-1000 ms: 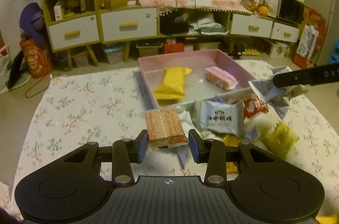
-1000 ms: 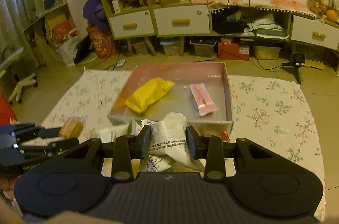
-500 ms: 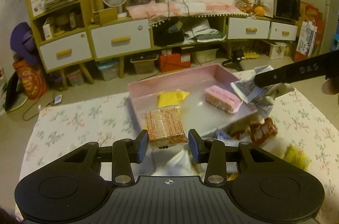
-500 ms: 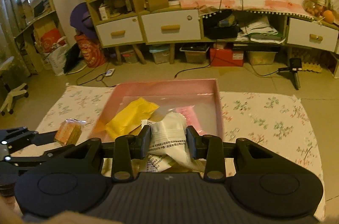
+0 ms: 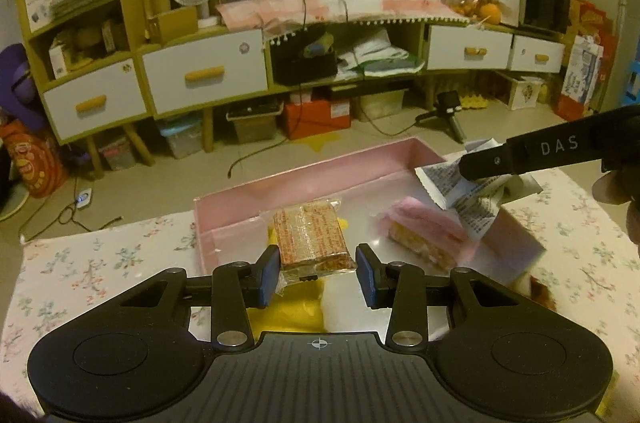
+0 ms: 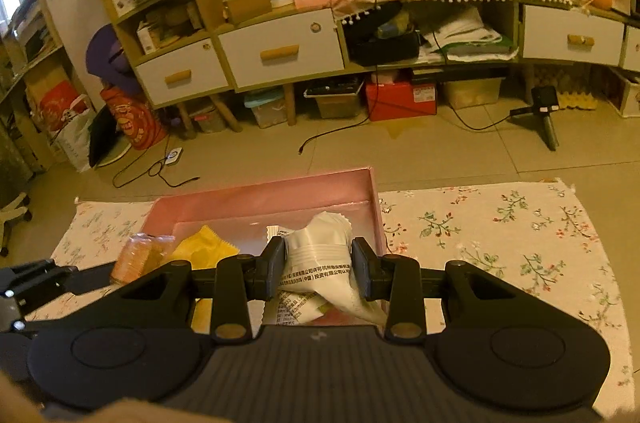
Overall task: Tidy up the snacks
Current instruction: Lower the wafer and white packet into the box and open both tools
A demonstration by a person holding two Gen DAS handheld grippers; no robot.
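Note:
My left gripper (image 5: 316, 277) is shut on a clear-wrapped orange cracker pack (image 5: 310, 237) and holds it over the near left part of the pink tray (image 5: 304, 175). My right gripper (image 6: 318, 269) is shut on a white snack packet (image 6: 316, 255) over the tray's right side (image 6: 374, 199). In the left wrist view that packet (image 5: 464, 195) hangs under the right gripper's black finger (image 5: 520, 159). A pink-wrapped snack (image 5: 424, 233) and a yellow packet (image 6: 204, 249) lie in the tray. The cracker pack also shows in the right wrist view (image 6: 138, 257).
The tray sits on a floral cloth (image 6: 500, 231) on the floor. A red snack (image 5: 540, 289) lies just right of the tray's near corner. Beyond are tiled floor, cables, a small tripod (image 6: 546, 113) and a low cabinet with white drawers (image 5: 204, 73).
Both grippers have moved forward over the tray with their packets still held. The loose snack pile has dropped out of view beneath them.

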